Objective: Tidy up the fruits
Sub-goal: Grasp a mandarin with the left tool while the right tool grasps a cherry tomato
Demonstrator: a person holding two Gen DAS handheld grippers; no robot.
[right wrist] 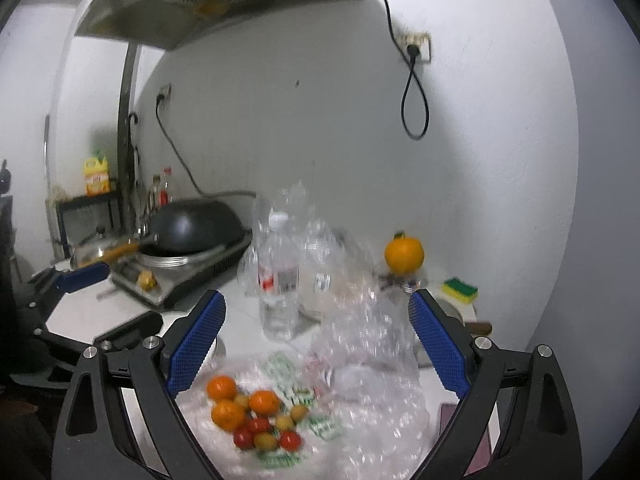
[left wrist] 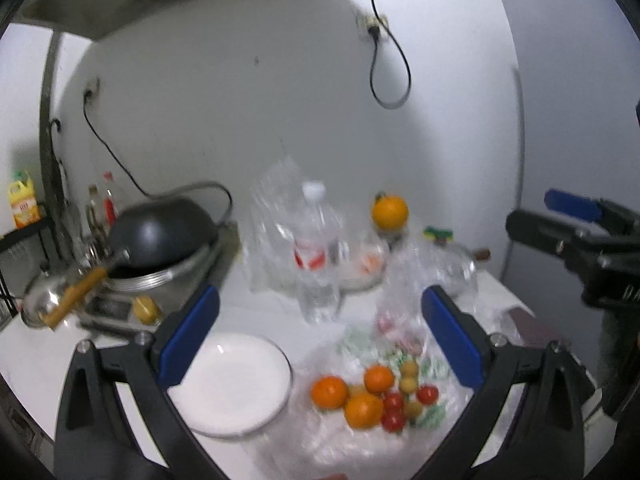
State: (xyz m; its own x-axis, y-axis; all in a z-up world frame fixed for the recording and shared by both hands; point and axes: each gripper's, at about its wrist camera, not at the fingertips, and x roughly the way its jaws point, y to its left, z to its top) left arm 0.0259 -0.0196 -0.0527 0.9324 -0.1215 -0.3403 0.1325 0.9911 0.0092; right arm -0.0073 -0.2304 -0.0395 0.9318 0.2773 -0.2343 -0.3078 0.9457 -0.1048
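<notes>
Both wrist views face the wall — sharing the fruit pile point(left wrist: 372, 394).

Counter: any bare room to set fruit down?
The white plate is empty, left of the fruit pile. Bare counter lies between plate, stove and water bottle. Crowded: plastic bags on the right.

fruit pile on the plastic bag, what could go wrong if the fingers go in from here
1. The fruit pile sits loose on a crumpled plastic bag; open fingers may snag the film and drag everything.
2. The small red tomatoes lie against the oranges, so closing on one could roll or squash a neighbour.
3. The water bottle stands just behind the pile and might be knocked over.
</notes>
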